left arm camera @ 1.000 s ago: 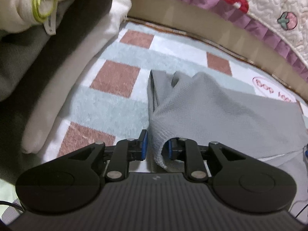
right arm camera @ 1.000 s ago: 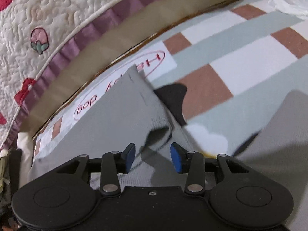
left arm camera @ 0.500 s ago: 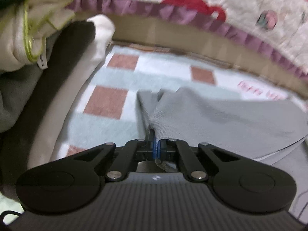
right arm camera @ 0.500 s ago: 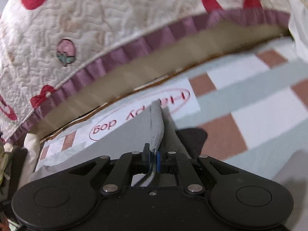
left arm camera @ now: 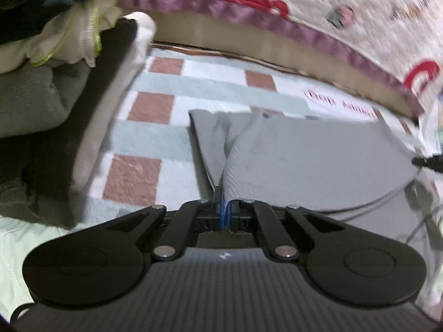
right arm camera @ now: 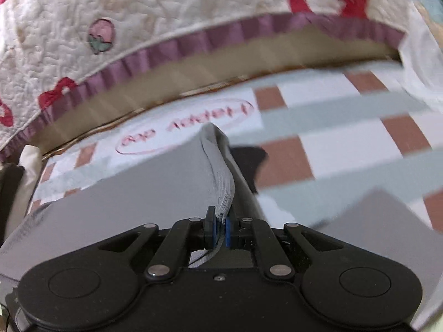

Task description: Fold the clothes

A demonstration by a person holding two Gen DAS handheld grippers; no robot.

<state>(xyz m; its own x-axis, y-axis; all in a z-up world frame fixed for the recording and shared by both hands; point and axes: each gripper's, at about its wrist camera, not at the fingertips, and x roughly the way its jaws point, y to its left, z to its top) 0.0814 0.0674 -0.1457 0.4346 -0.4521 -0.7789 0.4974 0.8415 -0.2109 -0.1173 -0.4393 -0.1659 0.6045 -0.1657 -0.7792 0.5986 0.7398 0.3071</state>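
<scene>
Garment: a grey garment [left arm camera: 304,155] of fine ribbed knit lay spread ahead of both sets of jaws, its edge bunched into a raised ridge [right arm camera: 221,171] running straight out from the right jaws.
Left gripper: the left gripper [left arm camera: 224,215] had its blue pads pressed together on a corner fold of the grey garment, the cloth rising in a crease just ahead of the tips.
Right gripper: the right gripper [right arm camera: 220,233] pinched the thick, layered hem between its blue pads, with loose cloth hanging below them.
Surface: a checked blanket [left arm camera: 155,135] in pale green, white and brick-red squares lay under the garment; a red oval print [right arm camera: 185,127] with lettering sat just beyond the ridge.
Surroundings: a quilted cream cover [right arm camera: 138,13] with a purple ruffled trim [right arm camera: 193,44] and strawberry motifs curved across beyond the blanket.
Pile: stacked folded clothes [left arm camera: 55,88], grey, black and cream, stood left of the left jaws.
Pose: both grippers sat low over the blanket, pointing toward the quilt.
</scene>
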